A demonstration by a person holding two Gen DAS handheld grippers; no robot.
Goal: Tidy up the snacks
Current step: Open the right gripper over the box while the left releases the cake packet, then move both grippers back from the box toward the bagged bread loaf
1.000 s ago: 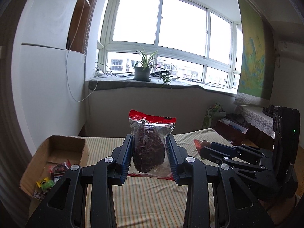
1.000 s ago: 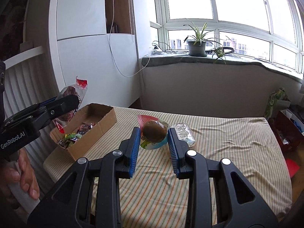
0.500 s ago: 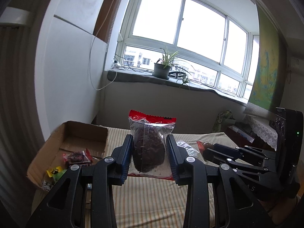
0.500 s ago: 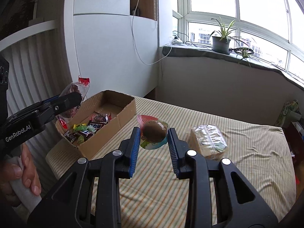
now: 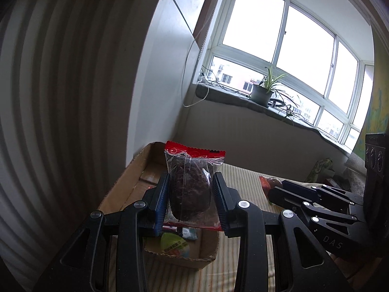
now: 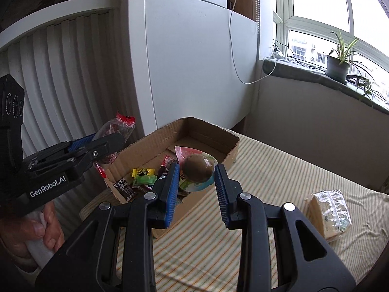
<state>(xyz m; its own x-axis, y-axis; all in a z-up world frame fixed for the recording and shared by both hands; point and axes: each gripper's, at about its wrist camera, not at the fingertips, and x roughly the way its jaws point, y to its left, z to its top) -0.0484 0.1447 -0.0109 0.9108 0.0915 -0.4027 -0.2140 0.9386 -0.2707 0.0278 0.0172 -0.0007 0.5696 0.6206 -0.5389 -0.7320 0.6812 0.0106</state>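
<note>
My left gripper is shut on a dark brown cake in clear wrap with a red top seal, held above the near end of an open cardboard box. My right gripper is shut on a round brown snack in a pink and green packet, over the box's near right side. Several small wrapped sweets lie inside the box. In the right wrist view the left gripper shows at the left, with the cake's wrapper sticking out. The right gripper shows at the right of the left wrist view.
The box stands at the left end of a striped tablecloth, against a white cabinet and a ribbed panel. A clear-wrapped pale block lies on the cloth at the right. A hand holds the left gripper's handle. A potted plant is on the windowsill.
Both grippers have swung left towards the cardboard box with their snacks still gripped. The box now lies right under them and looks much nearer.
</note>
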